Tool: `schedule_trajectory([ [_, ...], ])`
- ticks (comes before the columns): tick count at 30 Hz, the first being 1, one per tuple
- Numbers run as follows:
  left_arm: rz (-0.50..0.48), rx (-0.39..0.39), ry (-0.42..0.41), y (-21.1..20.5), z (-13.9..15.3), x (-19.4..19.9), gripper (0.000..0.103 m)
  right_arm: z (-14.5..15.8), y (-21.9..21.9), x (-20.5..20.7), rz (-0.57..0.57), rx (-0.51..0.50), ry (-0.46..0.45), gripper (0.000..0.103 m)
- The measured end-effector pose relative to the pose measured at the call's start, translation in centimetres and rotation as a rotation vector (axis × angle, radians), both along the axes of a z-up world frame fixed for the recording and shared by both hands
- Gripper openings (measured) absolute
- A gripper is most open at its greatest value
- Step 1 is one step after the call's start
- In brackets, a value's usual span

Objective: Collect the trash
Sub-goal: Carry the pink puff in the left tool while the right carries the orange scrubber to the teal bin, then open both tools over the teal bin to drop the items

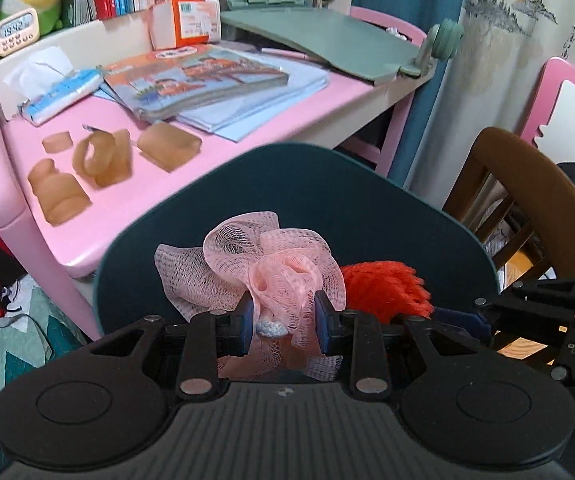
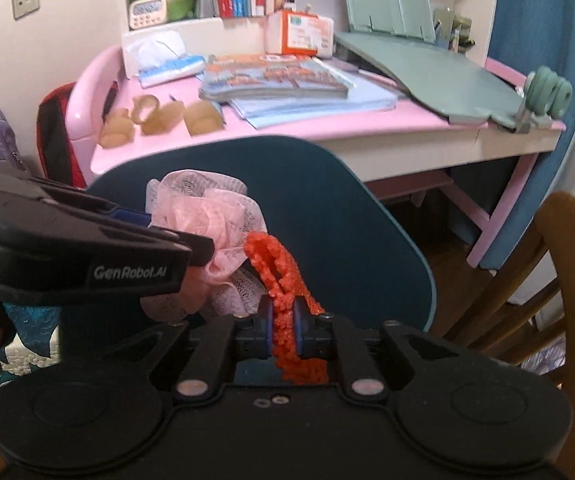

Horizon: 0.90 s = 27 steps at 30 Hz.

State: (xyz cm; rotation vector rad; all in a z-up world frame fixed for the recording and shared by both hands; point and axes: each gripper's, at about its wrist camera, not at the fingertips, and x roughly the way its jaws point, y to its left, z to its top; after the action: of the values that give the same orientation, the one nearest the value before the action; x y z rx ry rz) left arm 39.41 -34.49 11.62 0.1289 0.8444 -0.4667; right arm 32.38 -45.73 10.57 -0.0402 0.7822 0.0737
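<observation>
I am holding the left gripper (image 1: 283, 320) clenched on a pale pink, ruffled mesh bath puff (image 1: 255, 268); its netting is bunching into loose folds between the blue fingers (image 1: 245, 322), and a small whitish knot of cord is showing low in the gap; the puff is hanging in front of the dark teal rounded chair back (image 1: 367, 208). I am keeping the right gripper (image 2: 283, 326) pinched on a bright orange-red, nubbly looped mesh strip (image 2: 283, 276); the strip is rising in a loop above the fingers and trailing down below them, just beside the pink puff, also before the chair back. Beyond the chair, the pink tabletop (image 1: 99, 220) is carrying several translucent brown, curled plastic pieces (image 1: 99, 158), a stack of picture books (image 1: 195, 80) and a pack of tissues (image 1: 55, 88); they are lying well apart from both grippers.
</observation>
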Motion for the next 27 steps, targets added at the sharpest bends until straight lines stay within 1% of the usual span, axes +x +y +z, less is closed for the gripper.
schedule_trajectory([
  [3,-0.006,0.006,0.010,-0.2,-0.2,0.1,0.031,-0.3,-0.3,0.2,-0.003,0.011,0.011,0.018],
  [4,-0.005,0.008,0.014,-0.2,-0.3,0.1,0.035,-0.4,-0.4,0.3,-0.003,0.013,0.013,0.022],
  [5,-0.003,0.009,0.015,-0.2,-0.3,0.1,0.040,-0.4,-0.4,0.3,-0.003,0.014,0.014,0.026],
  [7,0.006,0.005,-0.001,-0.1,-0.1,-0.2,0.063,-0.3,-0.4,0.2,-0.006,0.014,0.013,0.027],
  [8,0.012,0.000,-0.015,0.1,0.1,-0.4,0.066,-0.3,-0.4,0.2,-0.006,0.015,0.015,0.027],
  [13,0.014,0.003,-0.045,0.4,1.1,-1.2,0.067,0.1,-0.4,-0.3,-0.009,0.010,0.016,0.031],
  [17,0.023,-0.007,-0.062,1.1,2.1,-2.1,0.067,1.0,-0.2,-1.4,-0.007,0.006,-0.002,0.037],
  [27,0.030,-0.027,-0.109,4.6,4.9,-6.4,0.067,3.8,1.7,-5.3,0.040,-0.001,-0.046,0.040],
])
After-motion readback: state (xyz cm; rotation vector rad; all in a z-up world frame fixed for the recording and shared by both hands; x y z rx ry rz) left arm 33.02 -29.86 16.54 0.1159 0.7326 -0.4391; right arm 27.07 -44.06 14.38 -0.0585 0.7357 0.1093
